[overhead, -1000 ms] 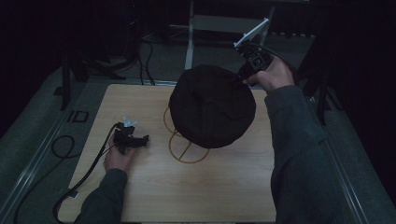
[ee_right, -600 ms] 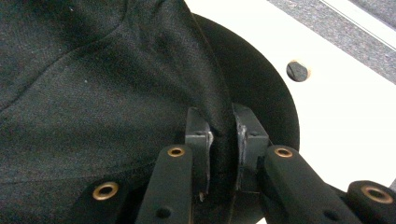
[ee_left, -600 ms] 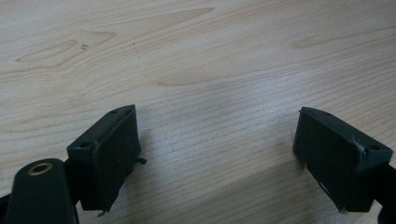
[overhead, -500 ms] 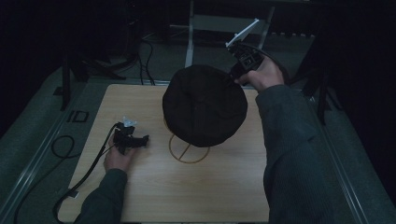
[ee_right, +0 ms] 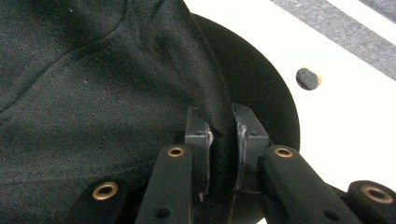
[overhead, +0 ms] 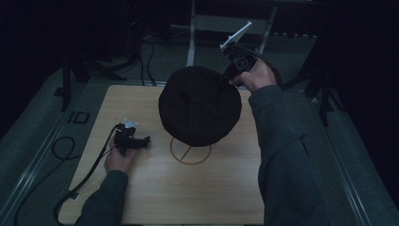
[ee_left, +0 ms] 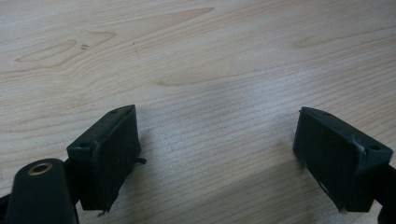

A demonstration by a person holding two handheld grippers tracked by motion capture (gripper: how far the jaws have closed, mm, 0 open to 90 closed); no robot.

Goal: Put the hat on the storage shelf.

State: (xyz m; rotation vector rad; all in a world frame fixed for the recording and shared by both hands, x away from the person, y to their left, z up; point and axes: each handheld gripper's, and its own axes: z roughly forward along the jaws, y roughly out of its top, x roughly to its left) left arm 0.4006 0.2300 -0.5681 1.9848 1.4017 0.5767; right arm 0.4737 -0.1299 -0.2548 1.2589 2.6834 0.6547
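From the high view, the black hat [overhead: 200,106] was up in the air over the middle-far part of the wooden table [overhead: 197,188], pinched at its far right edge by the right gripper [overhead: 229,77]. The person's right hand [overhead: 256,75] was wrapped around that gripper just past the table's far edge, with the grey plate sticking up on top. Right under the hat, on the tabletop, you could see a thin ring-shaped base [overhead: 190,150], partly covered by the hat from this angle, so I couldn't tell if anything rose from it. Over on the near left, the left gripper [overhead: 143,140] was sitting on the table in the left hand [overhead: 120,160], well apart from the hat, cable trailing off toward the near left corner.

In the left gripper view, the left gripper [ee_left: 217,154] had its jaws spread wide with nothing between them, just bare wood grain of the table [ee_left: 196,70] underneath.

In the right gripper view, the right gripper [ee_right: 222,154] was clamped tight on a fold of the hat [ee_right: 93,93], the black fabric bunched up between the two pads. The rest of the hat spread out to the left, with its rounded brim [ee_right: 261,98] curving off behind the jaws.
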